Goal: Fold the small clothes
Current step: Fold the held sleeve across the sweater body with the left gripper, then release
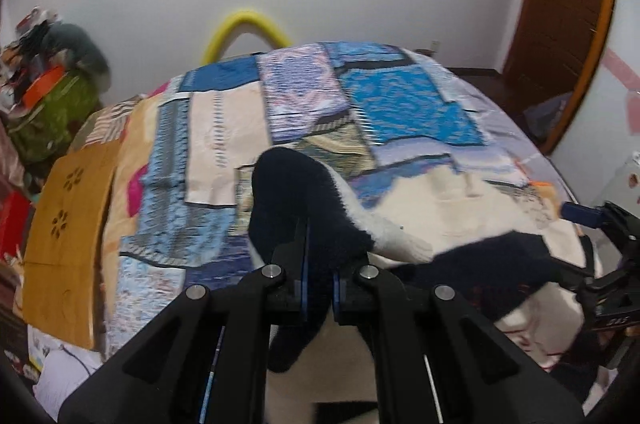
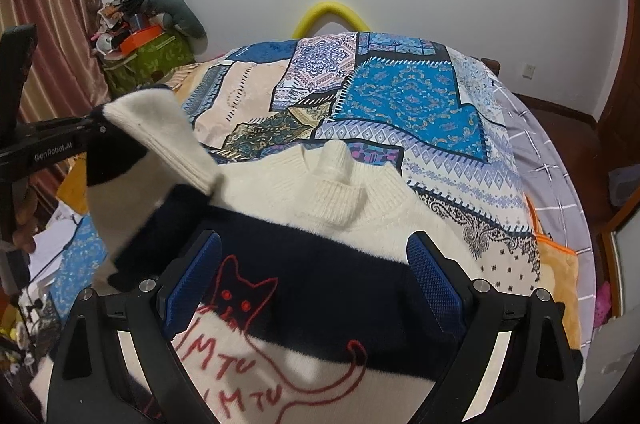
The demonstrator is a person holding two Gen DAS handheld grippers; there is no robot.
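A small cream and navy knit sweater (image 2: 320, 264) with a red cat outline lies on the patchwork bedspread (image 2: 400, 96). My left gripper (image 1: 318, 264) is shut on the sweater's left sleeve (image 1: 304, 208) and holds it lifted above the bed; the same sleeve (image 2: 160, 128) shows raised at the left of the right wrist view, with the left gripper (image 2: 90, 130) behind it. My right gripper (image 2: 316, 280) is open, its blue pads (image 2: 436, 288) on either side of the navy chest band, just above the sweater. The right sleeve (image 2: 340, 184) lies folded over the chest.
A tan wooden panel (image 1: 64, 244) lies along the bed's left side. A green bag with clutter (image 2: 148, 56) stands by the curtain (image 2: 52, 24). A yellow foam arch (image 2: 330, 10) sits behind the bed. An orange cloth (image 2: 556, 264) lies at the bed's right edge. A wooden door (image 1: 560, 4) is at right.
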